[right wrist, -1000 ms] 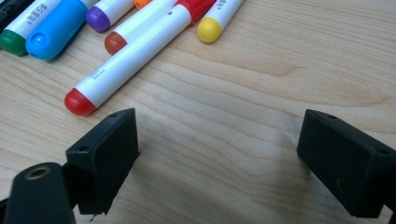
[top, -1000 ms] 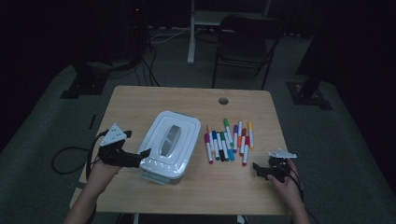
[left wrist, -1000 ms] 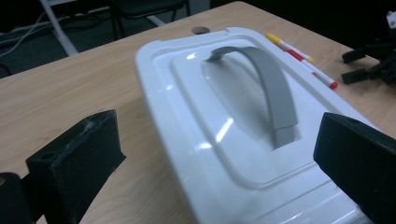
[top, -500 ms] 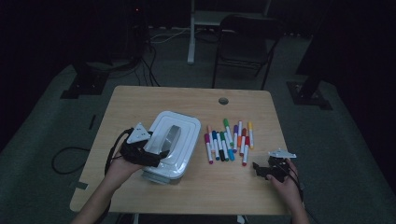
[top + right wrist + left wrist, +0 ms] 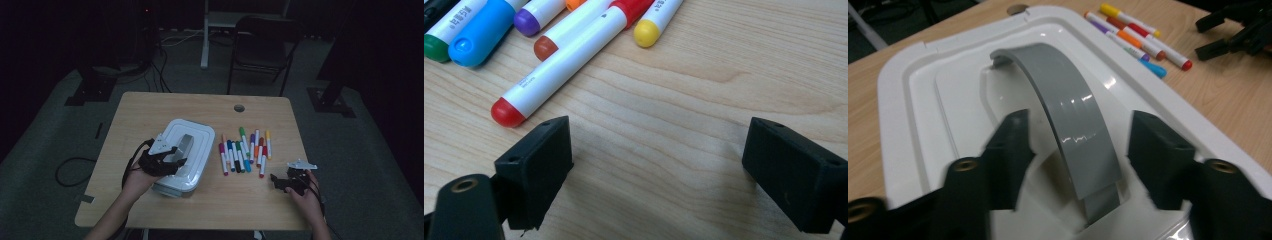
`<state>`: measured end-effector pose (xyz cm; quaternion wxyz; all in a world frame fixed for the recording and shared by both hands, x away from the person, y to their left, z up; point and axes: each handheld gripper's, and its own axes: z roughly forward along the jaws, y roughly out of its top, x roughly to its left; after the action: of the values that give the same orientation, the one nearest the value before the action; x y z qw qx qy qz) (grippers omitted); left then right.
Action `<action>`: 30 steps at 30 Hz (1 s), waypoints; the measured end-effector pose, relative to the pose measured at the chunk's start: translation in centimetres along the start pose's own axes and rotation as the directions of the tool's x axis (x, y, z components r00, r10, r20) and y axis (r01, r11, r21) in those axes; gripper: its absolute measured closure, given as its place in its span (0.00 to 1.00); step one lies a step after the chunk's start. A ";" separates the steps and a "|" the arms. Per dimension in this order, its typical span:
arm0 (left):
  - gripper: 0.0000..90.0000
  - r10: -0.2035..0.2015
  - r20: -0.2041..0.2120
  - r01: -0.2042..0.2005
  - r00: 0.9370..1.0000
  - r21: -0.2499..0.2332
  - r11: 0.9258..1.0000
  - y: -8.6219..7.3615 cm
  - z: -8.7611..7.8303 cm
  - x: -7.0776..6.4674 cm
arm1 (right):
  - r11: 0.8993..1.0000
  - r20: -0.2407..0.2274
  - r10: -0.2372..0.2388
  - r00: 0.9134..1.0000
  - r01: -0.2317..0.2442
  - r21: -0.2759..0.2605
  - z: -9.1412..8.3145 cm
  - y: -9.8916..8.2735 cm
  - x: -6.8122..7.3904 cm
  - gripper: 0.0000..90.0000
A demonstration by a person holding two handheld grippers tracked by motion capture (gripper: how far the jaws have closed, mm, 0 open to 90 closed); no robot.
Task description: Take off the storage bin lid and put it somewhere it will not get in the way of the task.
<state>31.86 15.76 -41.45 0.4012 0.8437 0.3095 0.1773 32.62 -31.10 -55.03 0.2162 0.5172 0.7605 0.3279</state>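
A white lidded box (image 5: 192,135) with a grey arched handle (image 5: 1068,115) sits left of centre on the wooden table (image 5: 150,107). My left gripper (image 5: 170,159) hovers over the box's near end, open, with one jaw on each side of the handle and a gap to it on both sides. Several coloured markers (image 5: 245,150) lie in a row to the right of the box. My right gripper (image 5: 280,181) rests open near the table's front right, just short of a red-capped marker (image 5: 559,70), with bare wood between its jaws.
A round cable hole (image 5: 239,108) is in the table's far edge. A dark chair (image 5: 260,50) and a stand's legs (image 5: 205,35) are on the floor beyond the table. Cables (image 5: 70,170) lie on the floor at the left.
My left gripper has moved right from the table's left side onto the box and now straddles the grey handle. The right gripper has stayed put.
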 end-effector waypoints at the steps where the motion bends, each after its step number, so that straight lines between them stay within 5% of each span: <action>1: 0.58 0.000 -0.004 0.000 1.000 0.002 1.000 0.0 0.0 0.0 | 1.000 0.000 0.000 1.000 0.000 0.000 0.0 0.0 0.0 0.14; 5: 0.68 -0.011 0.009 0.011 1.000 -0.003 1.000 -0.1 0.0 -0.2 | 1.000 0.000 0.000 1.000 0.000 0.000 0.0 0.0 0.0 0.14; 15: 0.73 -0.089 0.055 0.091 0.994 -0.022 0.996 -0.1 -0.3 0.1 | 1.000 0.000 0.000 1.000 0.000 0.000 0.0 0.0 0.0 0.14; 30: 0.78 -0.109 0.091 0.118 0.990 -0.097 0.988 0.5 -2.8 0.4 | 1.000 0.000 0.000 1.000 0.000 0.000 0.0 0.0 0.0 0.14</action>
<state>30.81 17.35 -39.28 0.4661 0.8098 0.3303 0.1335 32.62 -31.11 -55.03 0.2161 0.5170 0.7606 0.3277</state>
